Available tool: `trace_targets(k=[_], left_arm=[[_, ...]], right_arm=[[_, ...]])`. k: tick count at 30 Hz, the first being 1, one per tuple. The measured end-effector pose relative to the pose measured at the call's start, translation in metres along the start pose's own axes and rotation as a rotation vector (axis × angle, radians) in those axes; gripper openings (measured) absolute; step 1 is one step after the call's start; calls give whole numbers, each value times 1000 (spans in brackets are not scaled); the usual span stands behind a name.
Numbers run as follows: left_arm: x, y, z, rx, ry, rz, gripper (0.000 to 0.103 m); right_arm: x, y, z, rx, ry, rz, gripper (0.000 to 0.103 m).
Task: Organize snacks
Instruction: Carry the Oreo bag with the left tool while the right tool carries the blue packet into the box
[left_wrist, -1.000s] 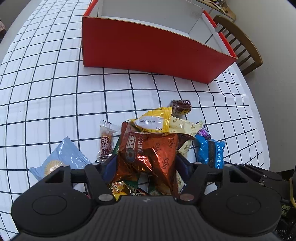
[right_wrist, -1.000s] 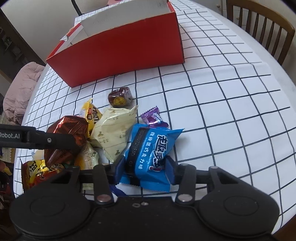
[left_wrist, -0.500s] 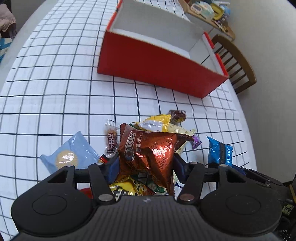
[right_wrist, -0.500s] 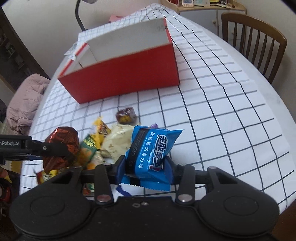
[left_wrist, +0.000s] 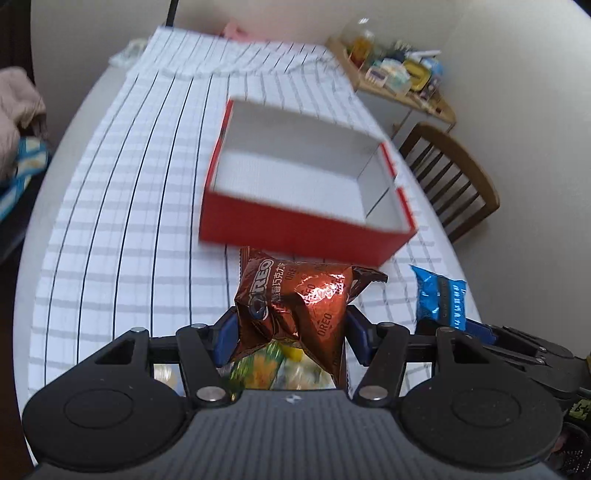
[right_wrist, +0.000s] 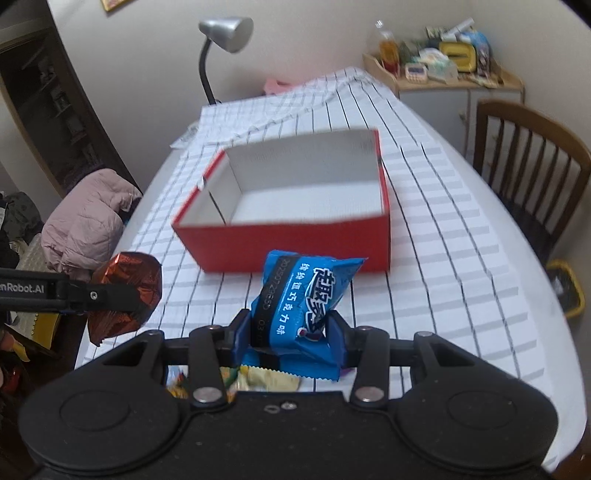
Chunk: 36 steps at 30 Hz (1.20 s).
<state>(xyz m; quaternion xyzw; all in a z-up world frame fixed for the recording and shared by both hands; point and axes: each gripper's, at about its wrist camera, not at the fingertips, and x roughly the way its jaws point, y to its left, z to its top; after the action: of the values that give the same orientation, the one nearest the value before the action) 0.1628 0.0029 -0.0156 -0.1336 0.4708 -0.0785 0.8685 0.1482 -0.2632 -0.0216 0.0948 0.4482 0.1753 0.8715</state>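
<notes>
My left gripper (left_wrist: 291, 332) is shut on a brown foil Oreo packet (left_wrist: 295, 295), held up above the table. My right gripper (right_wrist: 290, 332) is shut on a blue snack packet (right_wrist: 299, 295), also lifted. Each view shows the other's load: the blue snack packet (left_wrist: 439, 295) at the right of the left wrist view, the Oreo packet (right_wrist: 125, 291) at the left of the right wrist view. Ahead of both stands an open red box (left_wrist: 306, 229) with a white, bare inside (right_wrist: 306, 206). Several loose snacks (left_wrist: 273, 369) lie below the fingers, blurred.
The table wears a white cloth with a black grid (right_wrist: 424, 206). A wooden chair (right_wrist: 528, 173) stands at the right edge. A desk lamp (right_wrist: 221, 40) and a cluttered side shelf (right_wrist: 443, 62) sit beyond the far end. A pink jacket (right_wrist: 88, 218) lies left of the table.
Both grippers have risen with their packets, leaving the snack pile below. The views tilted up, so the box's inside and the room beyond now show.
</notes>
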Motion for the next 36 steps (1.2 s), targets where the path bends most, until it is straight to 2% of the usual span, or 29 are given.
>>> trace_targets(k=[7, 16, 28, 36], left_arm=[[7, -20, 40, 51, -54, 49, 59], [45, -34, 88, 68, -62, 136, 59], [117, -37, 130, 76, 2, 208, 59], [166, -31, 141, 69, 70, 279, 59]], right_arm=[[13, -2, 42, -61, -35, -10, 42], [51, -12, 88, -113, -25, -8, 42], [120, -24, 115, -187, 67, -6, 42], [169, -27, 120, -247, 149, -9, 42]])
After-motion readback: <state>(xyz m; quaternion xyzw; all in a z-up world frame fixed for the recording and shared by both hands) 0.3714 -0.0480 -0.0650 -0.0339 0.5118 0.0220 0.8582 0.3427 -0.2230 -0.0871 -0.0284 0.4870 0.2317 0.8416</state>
